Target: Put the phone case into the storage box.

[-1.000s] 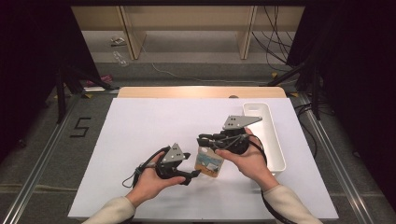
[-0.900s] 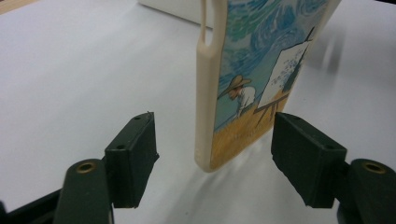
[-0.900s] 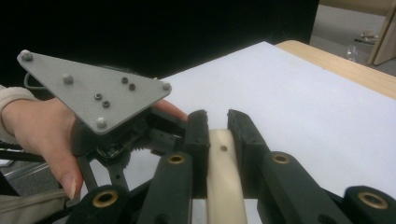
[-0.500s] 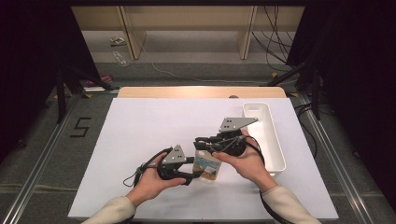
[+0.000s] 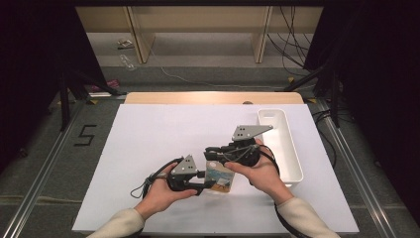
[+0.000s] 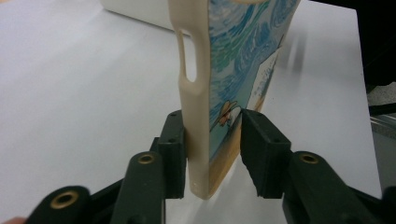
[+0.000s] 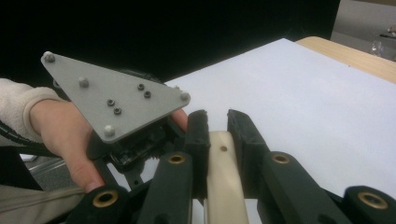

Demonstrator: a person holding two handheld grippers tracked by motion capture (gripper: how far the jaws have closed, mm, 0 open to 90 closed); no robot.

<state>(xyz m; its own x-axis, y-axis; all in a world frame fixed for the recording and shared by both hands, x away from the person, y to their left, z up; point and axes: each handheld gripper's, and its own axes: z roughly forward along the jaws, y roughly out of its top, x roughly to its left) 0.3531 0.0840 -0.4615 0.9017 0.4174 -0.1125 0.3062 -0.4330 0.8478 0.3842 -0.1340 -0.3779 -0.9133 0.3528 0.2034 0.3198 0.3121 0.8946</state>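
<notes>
The phone case (image 5: 219, 179) stands on edge at the lower centre of the high view, held between your two claws just above the white surface (image 5: 148, 139). It is a thin, flat shell: a cream, smooth-looking rim with an oblong slot cut through it, and a printed back of blue-green swirls with a small figure in a hat (image 6: 224, 84). The material looks like flexible plastic, though that is a judgement.

Your right claw (image 7: 215, 123) is pressed onto the cream edge, both black pads flat against the narrow rim, so the case is fixed from one end. Your left claw (image 6: 212, 140) has just been closing with the lower corner of the case between its jaws; the pad on the frame's left lies against the cream rim, while a thin gap seems to remain at the printed face, so it is not yet a firm pinch. Holding the case upright presents both thin edges, which judging by the pose lets one claw take over or brace the case.

The claws' jaws are matt black and blocky, with brass-coloured pivots. A grey three-cornered plate (image 5: 250, 131) tops the right claw. A white oblong bin (image 5: 282, 144) sits at centre right, apart from the case.
</notes>
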